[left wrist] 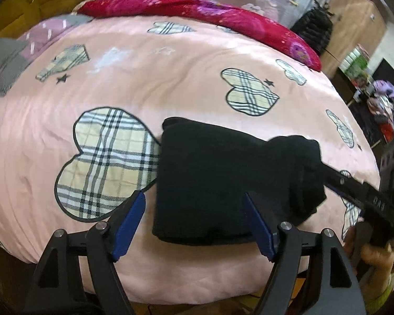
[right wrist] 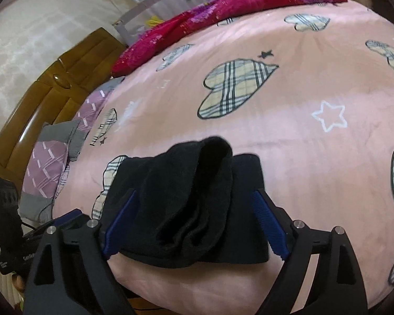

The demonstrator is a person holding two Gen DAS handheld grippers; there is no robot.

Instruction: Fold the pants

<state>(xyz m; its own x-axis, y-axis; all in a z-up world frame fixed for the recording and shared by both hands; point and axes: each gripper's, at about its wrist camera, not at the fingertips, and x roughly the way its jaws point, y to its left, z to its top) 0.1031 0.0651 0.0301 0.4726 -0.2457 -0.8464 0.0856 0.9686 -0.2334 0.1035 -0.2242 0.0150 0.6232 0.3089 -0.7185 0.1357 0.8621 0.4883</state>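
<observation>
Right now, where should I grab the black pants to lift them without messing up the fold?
Probably take the folded black pants by the thick near edge, where all the layers stack, coming low from the front of the bed. The loose flap humped on top would likely just peel away if pinched alone. Both the left gripper and the right gripper have open jaws, so one on each near corner should keep it flat.

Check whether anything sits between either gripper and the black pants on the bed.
Nothing visible does. The left gripper is open just above the near edge of the folded pants, one finger over the pink bedspread. The right gripper is open with the raised fold of the pants lying loose between its fingers.
</observation>
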